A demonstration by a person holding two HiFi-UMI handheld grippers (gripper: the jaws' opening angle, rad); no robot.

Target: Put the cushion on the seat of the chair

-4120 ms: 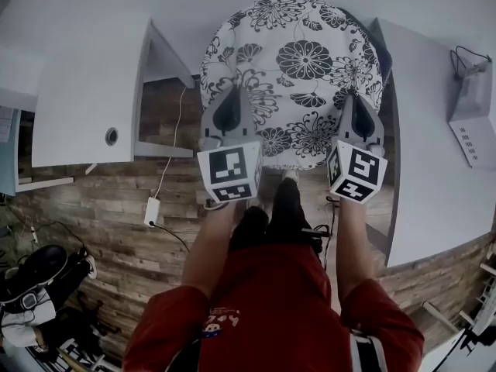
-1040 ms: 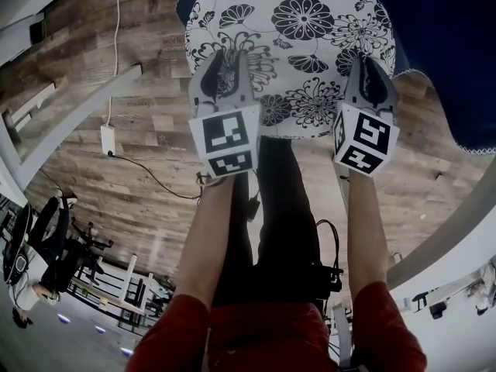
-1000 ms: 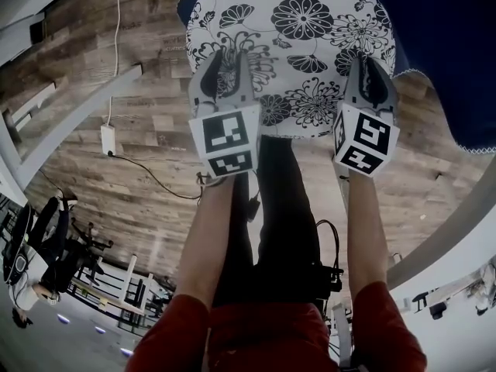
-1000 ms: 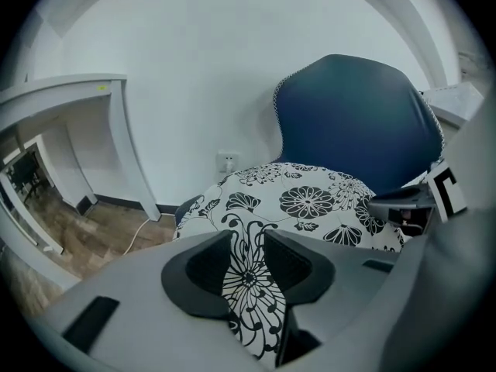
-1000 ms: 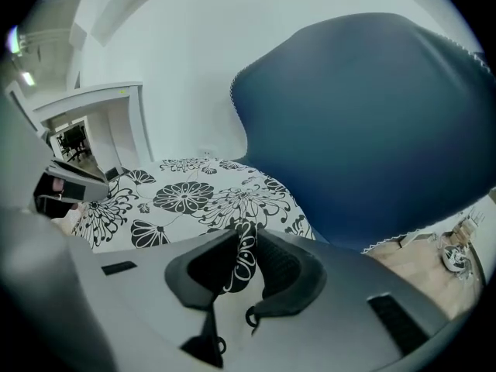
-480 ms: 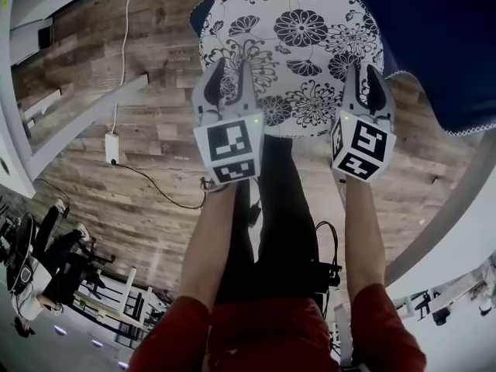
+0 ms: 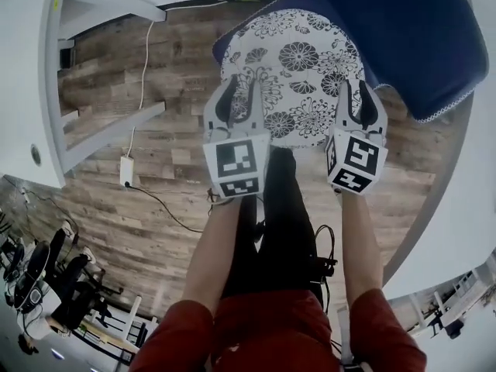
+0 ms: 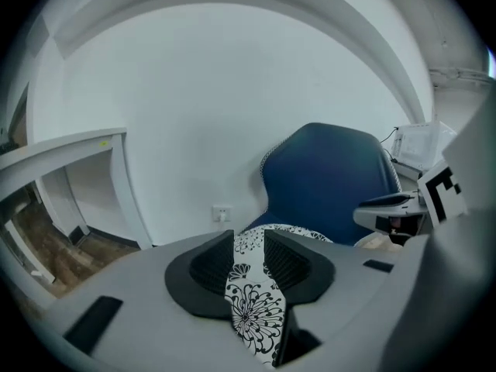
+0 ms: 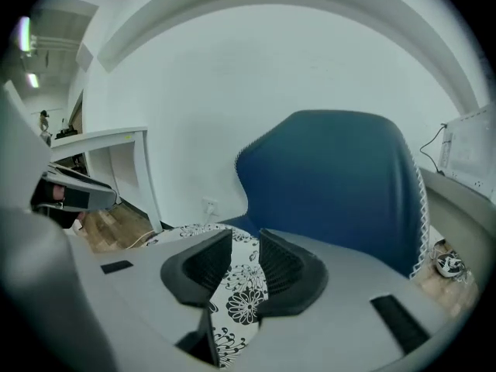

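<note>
- The left tool [image 7: 235, 91] [image 8: 248, 258] is clamped on the near edge of the cushion [image 7: 298, 60] [image 8: 252, 316]. In the left gripper view the flowered cloth fills the gap between its ribbed jaws.
- The right tool [image 7: 363, 99] [image 9: 232, 262] is closed on the same edge, further to the right. In the right gripper view the black-and-white cloth [image 9: 240, 301] is pinched between its jaws.
- Each tool carries a marker cube at its rear: the left cube [image 7: 236, 165] and the right cube [image 7: 355, 161]. Both sit at the 6 o'clock end of the tools in the head view, with a bare forearm behind each.
- The cushion is round and white with black flowers. It spreads from the two tools toward 12 o'clock.
- It lies over the blue seat [image 7: 222, 43], whose rim shows at the cushion's 10 o'clock side. Whether it rests fully on the seat I cannot tell.
- The chair [image 7: 403, 29] [image 8: 325, 177] [image 9: 325, 177] has a dark blue back with pale edge stitching. The back stands at 1 o'clock from the cushion in the head view.
- A wood-plank floor [image 7: 170, 192] lies under the chair and the person's legs.
- A white bench [image 7: 27, 68] stands at 9 o'clock. A cable [image 7: 143, 53] runs down beside it to a white adapter [image 7: 126, 170] on the floor.
- A white wall [image 8: 232, 91] with a socket [image 8: 222, 213] stands behind the chair.
</note>
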